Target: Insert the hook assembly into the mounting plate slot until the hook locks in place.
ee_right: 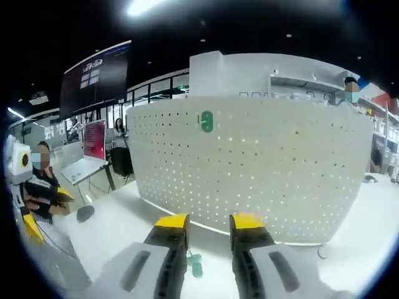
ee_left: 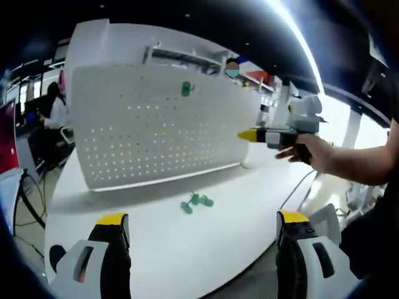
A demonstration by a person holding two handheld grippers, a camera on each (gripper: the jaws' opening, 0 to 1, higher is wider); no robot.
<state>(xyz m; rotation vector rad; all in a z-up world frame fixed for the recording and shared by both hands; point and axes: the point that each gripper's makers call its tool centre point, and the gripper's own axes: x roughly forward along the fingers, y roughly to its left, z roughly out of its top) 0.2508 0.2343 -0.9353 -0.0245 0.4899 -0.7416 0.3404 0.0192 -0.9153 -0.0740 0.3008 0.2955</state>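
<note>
A white pegboard mounting plate (ee_left: 156, 131) (ee_right: 262, 168) stands upright on the white table (ee_left: 187, 249). One green hook (ee_left: 187, 89) (ee_right: 206, 121) hangs high on the plate. A second green hook assembly (ee_left: 196, 201) (ee_right: 194, 265) lies loose on the table in front of the plate. My left gripper (ee_left: 202, 218) is open, its jaws wide apart, short of the loose hook. My right gripper (ee_right: 209, 222) (ee_left: 274, 135), held by a hand, hovers near the plate's right end. Its jaws stand a narrow gap apart with nothing between them, above the loose hook.
The table's curved front edge (ee_left: 249, 274) runs close under my left gripper. A cable (ee_left: 296, 187) trails across the table at the right. A small white round object (ee_right: 322, 251) sits by the plate's right foot. People sit at desks (ee_right: 93, 165) beyond the table's left side.
</note>
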